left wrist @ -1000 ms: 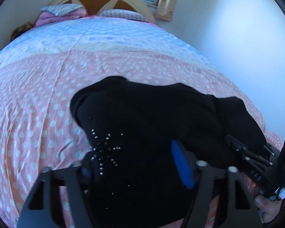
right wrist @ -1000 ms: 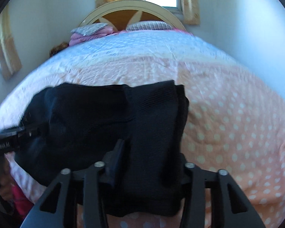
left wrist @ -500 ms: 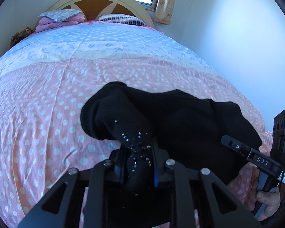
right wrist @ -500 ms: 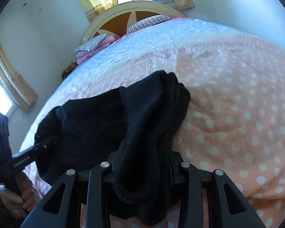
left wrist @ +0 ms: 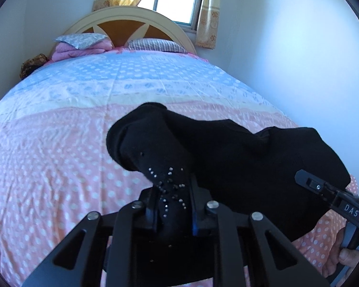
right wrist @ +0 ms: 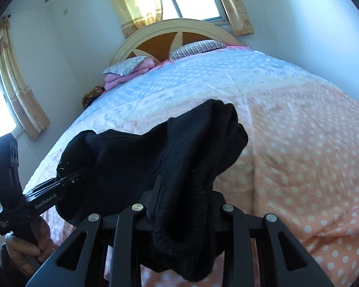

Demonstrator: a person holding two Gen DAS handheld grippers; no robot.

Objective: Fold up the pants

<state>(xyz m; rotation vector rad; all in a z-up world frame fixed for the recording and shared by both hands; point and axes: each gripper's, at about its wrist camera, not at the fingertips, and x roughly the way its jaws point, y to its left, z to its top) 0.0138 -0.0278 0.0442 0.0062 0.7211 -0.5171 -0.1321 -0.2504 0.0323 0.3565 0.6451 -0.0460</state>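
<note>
The black pants [left wrist: 227,157], which lay flat at the foot of the bed [left wrist: 59,148] 1 second ago, now hang bunched between 2 grips, low in both frames. The left gripper [left wrist: 173,205], spread wide then, has closed on the studded corner; the right gripper [right wrist: 186,203] is clamped on the other thick edge. Both ends look raised off the pink dotted cover, though the dark cloth hides its lower edge. That suggests the next fold is being carried over.
</note>
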